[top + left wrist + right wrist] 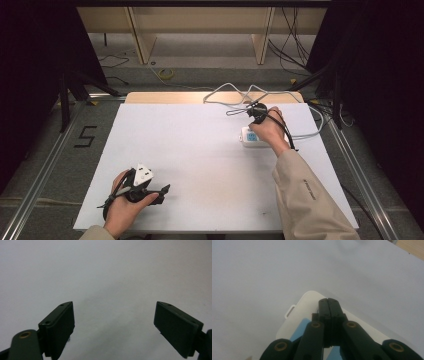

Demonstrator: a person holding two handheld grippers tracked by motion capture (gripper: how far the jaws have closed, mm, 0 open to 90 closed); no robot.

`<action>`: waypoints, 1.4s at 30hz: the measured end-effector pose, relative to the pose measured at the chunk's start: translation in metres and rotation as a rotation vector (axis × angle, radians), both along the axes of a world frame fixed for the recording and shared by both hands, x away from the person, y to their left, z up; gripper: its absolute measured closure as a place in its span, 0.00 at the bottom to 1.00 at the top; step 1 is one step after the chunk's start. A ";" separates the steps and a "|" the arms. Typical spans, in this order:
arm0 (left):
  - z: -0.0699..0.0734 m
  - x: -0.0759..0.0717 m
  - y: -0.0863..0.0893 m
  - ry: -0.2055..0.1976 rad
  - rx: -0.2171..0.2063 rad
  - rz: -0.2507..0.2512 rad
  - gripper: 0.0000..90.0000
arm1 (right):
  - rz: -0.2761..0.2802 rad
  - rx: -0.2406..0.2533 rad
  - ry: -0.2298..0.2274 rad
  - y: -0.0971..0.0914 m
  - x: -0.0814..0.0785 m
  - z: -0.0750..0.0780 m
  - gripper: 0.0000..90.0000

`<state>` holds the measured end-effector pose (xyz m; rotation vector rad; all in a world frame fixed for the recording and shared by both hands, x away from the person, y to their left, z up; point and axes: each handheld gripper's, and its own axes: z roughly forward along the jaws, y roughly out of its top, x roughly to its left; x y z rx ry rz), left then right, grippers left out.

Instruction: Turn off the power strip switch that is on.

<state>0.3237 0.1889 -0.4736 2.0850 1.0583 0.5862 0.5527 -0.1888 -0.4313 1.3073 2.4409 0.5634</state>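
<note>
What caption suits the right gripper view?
Right gripper, jaws closed, poised over a white power strip on the white table.

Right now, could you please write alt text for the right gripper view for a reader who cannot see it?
The right gripper, its two black jaws pressed together, points down over a white power strip with a blue face. The strip lies on a plain white table.
</note>
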 end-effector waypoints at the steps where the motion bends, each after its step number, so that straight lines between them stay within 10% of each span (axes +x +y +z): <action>1: 0.000 0.000 0.000 0.000 0.000 0.000 0.18 | -0.001 0.000 0.000 0.000 0.000 0.000 1.00; 42: 0.000 0.000 0.000 0.000 -0.001 -0.003 0.18 | -0.017 -0.050 0.014 0.004 0.008 -0.004 1.00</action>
